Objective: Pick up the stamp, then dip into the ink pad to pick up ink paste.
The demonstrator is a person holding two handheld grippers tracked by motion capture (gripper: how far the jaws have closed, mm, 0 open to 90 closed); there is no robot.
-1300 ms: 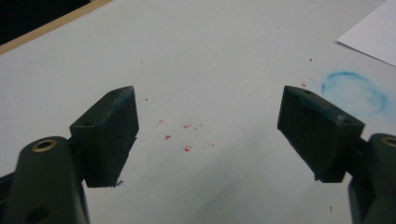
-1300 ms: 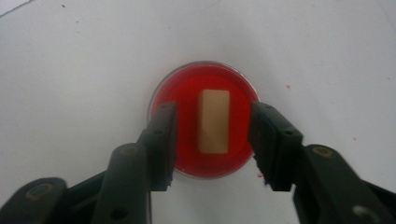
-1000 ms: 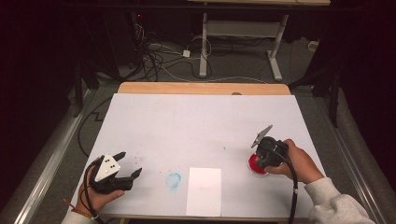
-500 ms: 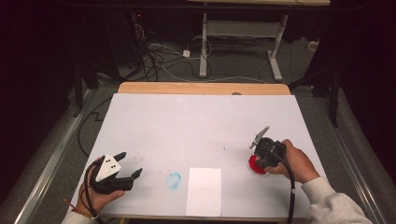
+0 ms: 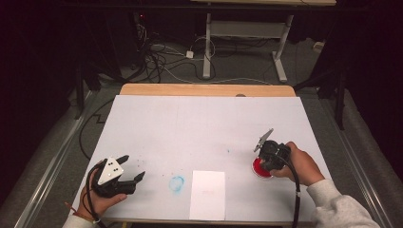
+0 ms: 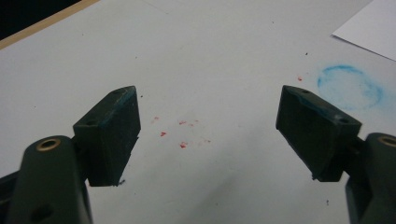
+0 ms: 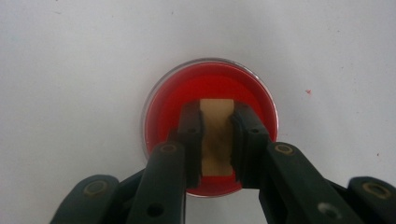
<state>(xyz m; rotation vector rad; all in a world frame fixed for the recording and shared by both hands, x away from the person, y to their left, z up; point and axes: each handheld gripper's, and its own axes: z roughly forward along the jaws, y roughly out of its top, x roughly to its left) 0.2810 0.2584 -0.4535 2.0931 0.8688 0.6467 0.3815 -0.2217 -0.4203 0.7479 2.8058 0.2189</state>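
— So, what is the right gripper (image 7: 217,135) pinching?

— One pale wooden block (image 7: 216,136), upright between its pads, standing in a single round clear dish of red paint (image 7: 163,107) at the table's right near edge. The jaws have just closed on it.

— And the left gripper (image 6: 208,128)?

— Spread wide over bare white table (image 5: 199,128), holding nothing.

— What else counts?

— One white sheet (image 5: 207,194), one blue ring stain (image 5: 177,183), some red specks (image 6: 183,145).

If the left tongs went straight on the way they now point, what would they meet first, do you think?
Probably nothing at first: the left tongs stand open over bare table with small red specks. The blue ring and paper lie off to one side, though depth is unclear.
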